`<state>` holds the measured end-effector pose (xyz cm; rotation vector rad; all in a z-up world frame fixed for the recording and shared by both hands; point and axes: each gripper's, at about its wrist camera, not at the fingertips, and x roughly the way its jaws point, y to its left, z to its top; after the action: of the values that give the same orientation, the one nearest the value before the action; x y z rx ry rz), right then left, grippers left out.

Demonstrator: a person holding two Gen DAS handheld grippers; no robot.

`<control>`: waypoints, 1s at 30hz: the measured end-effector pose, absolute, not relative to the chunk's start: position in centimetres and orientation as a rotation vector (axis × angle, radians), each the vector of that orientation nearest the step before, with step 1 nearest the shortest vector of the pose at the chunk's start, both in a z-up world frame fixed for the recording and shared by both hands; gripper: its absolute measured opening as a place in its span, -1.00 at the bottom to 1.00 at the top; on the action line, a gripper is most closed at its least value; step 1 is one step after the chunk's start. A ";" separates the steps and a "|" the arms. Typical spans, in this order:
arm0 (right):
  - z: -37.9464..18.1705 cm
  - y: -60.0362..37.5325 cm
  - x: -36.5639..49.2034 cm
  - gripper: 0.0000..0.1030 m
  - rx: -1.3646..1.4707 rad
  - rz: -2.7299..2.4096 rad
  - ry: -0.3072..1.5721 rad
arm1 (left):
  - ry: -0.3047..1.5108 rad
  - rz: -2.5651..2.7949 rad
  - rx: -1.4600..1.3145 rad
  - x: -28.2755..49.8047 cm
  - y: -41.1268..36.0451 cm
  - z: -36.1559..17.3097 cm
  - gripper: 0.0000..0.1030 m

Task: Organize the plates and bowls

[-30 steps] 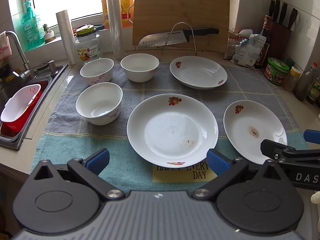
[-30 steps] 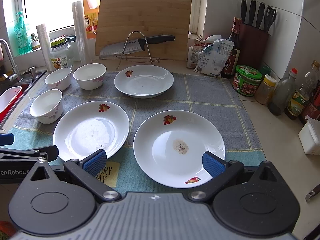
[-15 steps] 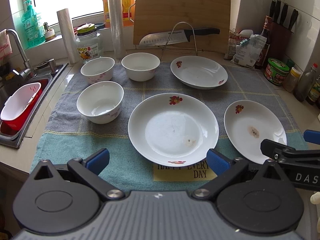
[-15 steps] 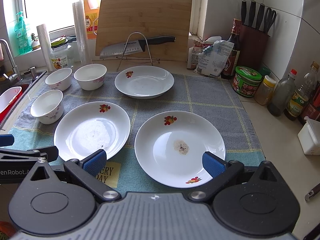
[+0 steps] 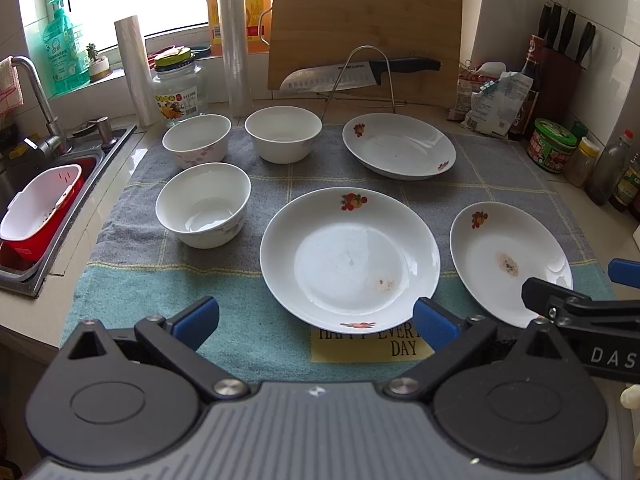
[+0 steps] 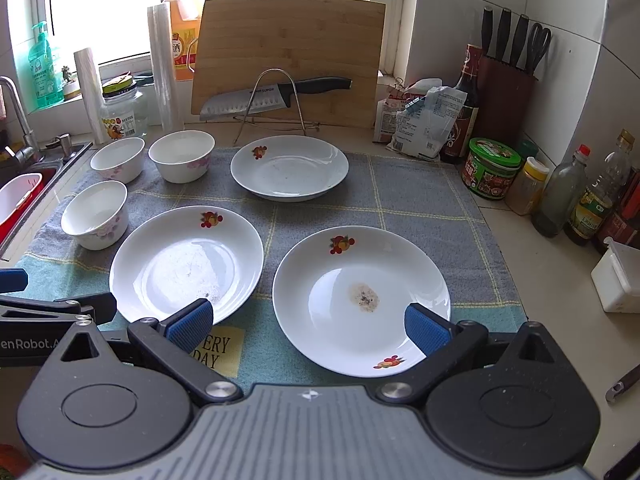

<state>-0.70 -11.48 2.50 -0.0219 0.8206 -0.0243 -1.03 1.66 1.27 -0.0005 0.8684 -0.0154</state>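
Note:
Three white plates with fruit prints lie on a towel: a middle plate (image 5: 350,258) (image 6: 186,264), a right plate (image 5: 510,258) (image 6: 360,298) with a brown stain, and a far plate (image 5: 400,146) (image 6: 289,168). Three white bowls stand at the left: a near bowl (image 5: 203,204) (image 6: 95,214), a far left bowl (image 5: 197,141) (image 6: 117,159) and a far middle bowl (image 5: 283,133) (image 6: 182,155). My left gripper (image 5: 316,320) is open and empty at the middle plate's near rim. My right gripper (image 6: 308,322) is open and empty over the right plate's near rim.
A sink (image 5: 24,184) with a red and white basket (image 5: 40,210) is at the left. A cutting board (image 5: 364,32) and a knife on a rack (image 5: 360,74) stand at the back. Jars and bottles (image 6: 560,196) line the right wall. A white box (image 6: 618,280) sits at right.
Both grippers have crept slightly forward and the views shifted a little. Both stay open and empty. No dish has moved.

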 end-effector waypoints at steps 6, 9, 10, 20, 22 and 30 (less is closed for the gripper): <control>2.6 -11.0 -0.9 1.00 -0.027 -0.033 0.813 | 0.862 -0.028 -0.001 -1.1 2.1 1.4 0.98; 2.6 -10.7 -1.1 1.00 -0.033 -0.035 0.800 | 0.854 -0.042 -0.001 -1.1 2.3 1.4 0.98; 2.6 -10.6 -1.2 1.00 -0.036 -0.036 0.795 | 0.850 -0.048 -0.001 -1.1 2.4 1.4 0.98; 3.3 -9.7 -2.1 1.00 -0.082 -0.027 0.715 | 0.788 -0.154 0.017 -1.4 3.3 1.1 0.99; 3.5 -9.7 -2.3 1.00 -0.080 -0.030 0.706 | 0.768 -0.180 0.022 -1.5 3.5 0.9 0.99; 3.3 -10.2 -2.8 1.00 -0.088 -0.062 0.686 | 0.684 -0.287 0.063 -1.8 3.8 -0.3 0.99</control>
<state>-2.78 -10.21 3.28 -0.0884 0.6857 -0.0618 -1.82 3.76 -0.27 0.0630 0.6841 -0.2866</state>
